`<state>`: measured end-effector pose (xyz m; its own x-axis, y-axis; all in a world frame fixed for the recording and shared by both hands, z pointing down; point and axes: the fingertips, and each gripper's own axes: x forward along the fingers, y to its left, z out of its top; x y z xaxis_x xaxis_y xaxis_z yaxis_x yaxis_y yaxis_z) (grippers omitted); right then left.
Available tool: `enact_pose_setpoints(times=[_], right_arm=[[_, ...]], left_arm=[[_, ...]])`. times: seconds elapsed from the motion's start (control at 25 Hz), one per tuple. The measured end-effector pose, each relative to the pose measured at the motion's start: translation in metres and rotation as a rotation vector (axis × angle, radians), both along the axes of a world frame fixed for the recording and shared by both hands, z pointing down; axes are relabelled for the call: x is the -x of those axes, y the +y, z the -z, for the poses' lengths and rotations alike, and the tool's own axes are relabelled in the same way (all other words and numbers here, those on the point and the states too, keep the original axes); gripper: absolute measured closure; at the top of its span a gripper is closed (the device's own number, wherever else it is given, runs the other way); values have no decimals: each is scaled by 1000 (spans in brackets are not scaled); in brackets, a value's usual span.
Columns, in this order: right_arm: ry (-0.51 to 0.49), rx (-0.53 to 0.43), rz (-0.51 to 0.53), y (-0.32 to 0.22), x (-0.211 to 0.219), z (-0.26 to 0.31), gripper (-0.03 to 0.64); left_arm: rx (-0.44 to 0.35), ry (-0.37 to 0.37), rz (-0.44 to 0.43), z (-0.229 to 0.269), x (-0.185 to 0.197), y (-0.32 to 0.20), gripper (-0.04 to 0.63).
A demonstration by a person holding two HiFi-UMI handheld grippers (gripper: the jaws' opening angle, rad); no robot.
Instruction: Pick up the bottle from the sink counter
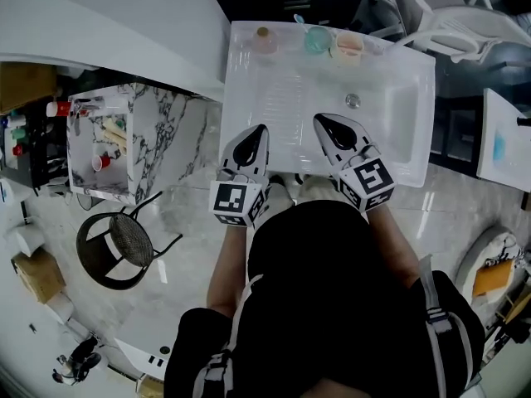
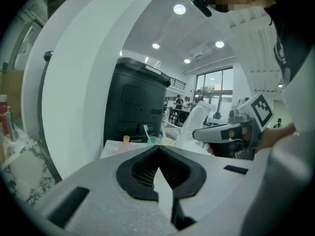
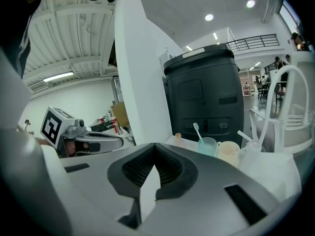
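Claws: left claw (image 1: 255, 133) and right claw (image 1: 325, 123) closed, empty | Target: small peach plastic bottle (image 1: 265, 38) well ahead of left claw, on far rim of white sink table (image 1: 419, 98) | Advice: probably open left claw early, approach level, close on body | Views: head view gives layout; left gripper view shows bottle upright.

Sink counter (image 1: 282, 98): glossy white. Bottle (image 1: 265, 39): pale pink, tan cap. Cup (image 1: 316, 40): see-through teal. Mug (image 1: 349, 46): cream. Left tool (image 1: 258, 133) and right tool (image 1: 323, 122): light grey shells, black ribbed pads, cubes with black-and-white square markers. Cabinet (image 1: 166, 131): white marble pattern, grey veins. Stool (image 1: 116, 240): black. Bin (image 2: 135, 102): dark grey, almost black. Floor (image 1: 191, 214): pale, faintly marbled.
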<state>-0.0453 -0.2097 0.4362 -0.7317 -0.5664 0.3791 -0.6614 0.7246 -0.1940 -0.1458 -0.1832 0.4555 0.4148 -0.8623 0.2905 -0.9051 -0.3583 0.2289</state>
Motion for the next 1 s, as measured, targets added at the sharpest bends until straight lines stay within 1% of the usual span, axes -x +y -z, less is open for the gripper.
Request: enact_pose_setpoints(times=[0.16, 0.4, 0.72, 1.0], right_arm=[[12, 21, 20, -14, -8, -12, 614], [26, 21, 42, -30, -15, -20, 614], [28, 33, 23, -48, -25, -27, 613], [38, 46, 18, -62, -29, -34, 614]], left_arm=[[26, -5, 38, -18, -3, -24, 577], [30, -21, 79, -33, -4, -58, 577], [13, -63, 93, -43, -4, -100, 575], [15, -67, 104, -58, 1, -136, 574]])
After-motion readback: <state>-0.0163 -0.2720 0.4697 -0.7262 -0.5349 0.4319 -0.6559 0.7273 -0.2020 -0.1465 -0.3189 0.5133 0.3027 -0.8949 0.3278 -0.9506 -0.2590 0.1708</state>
